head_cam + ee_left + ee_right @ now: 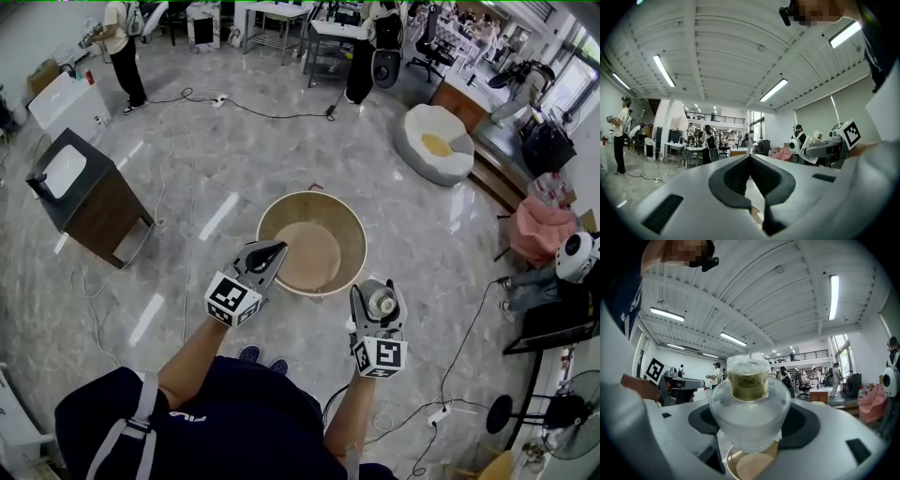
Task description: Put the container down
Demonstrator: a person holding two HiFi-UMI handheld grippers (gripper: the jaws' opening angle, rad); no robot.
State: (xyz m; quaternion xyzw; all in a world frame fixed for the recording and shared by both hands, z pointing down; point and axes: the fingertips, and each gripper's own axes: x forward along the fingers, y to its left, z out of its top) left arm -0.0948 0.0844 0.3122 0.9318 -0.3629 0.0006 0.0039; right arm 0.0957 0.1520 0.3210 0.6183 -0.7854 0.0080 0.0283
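The right gripper (378, 292) has its jaws clenched on the container (382, 303), a small clear jar with a cap and a greenish-brown band near its neck. The jaws grip it by its wide body, one on each side. It is held off the floor (206, 178), and from the head view it sits just beside the near right rim of a round wooden tub (312, 206) standing on the marble floor. In the right gripper view, part of the tub's rim and pale bottom shows under the jar. The left gripper (274, 251) has its jaws pressed together at the tips with nothing between them, and it points over the tub's near left rim. A dark cabinet (94, 202) stands well apart to the left, and cables (253, 111) trail across the floor.
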